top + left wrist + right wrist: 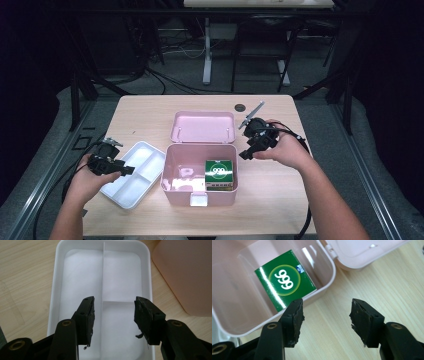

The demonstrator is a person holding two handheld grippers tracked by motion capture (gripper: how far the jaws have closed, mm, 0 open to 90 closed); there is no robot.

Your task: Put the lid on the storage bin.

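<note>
1. Nearest the person, in the high view, two forearms come in from the bottom edge; the left hand (92, 175) holds the left gripper (126, 170) over the white tray, and the right hand (285, 147) holds the right gripper (246, 152) just right of the pink box.
2. In the left gripper view the left gripper (113, 315) has its jaws spread wide with nothing between them; below lies the white tray (56, 290), split by a long divider into compartments, all bare; the corner of the pink box (185, 275) shows just beside the tray at the upper right.
3. In the right gripper view the right gripper (325, 315) also has its jaws spread apart and pinches nothing; bare wood of the table (367, 282) shows between them, and its left jaw sits near the box rim.
4. The pink box (170, 175) stands open at the middle of the table (270, 200), touching or nearly touching the white tray (150, 147) on its left; a green carton (219, 174) marked "999" (284, 278) lies inside, at the right end; a pale shape lies on the box floor to its left, too faint to identify.
5. Farther back, the box's lid (202, 127) lies open and flat on the table behind the box.
6. Beyond that, a small dark round spot (240, 107) sits on the tabletop near the far edge.
</note>
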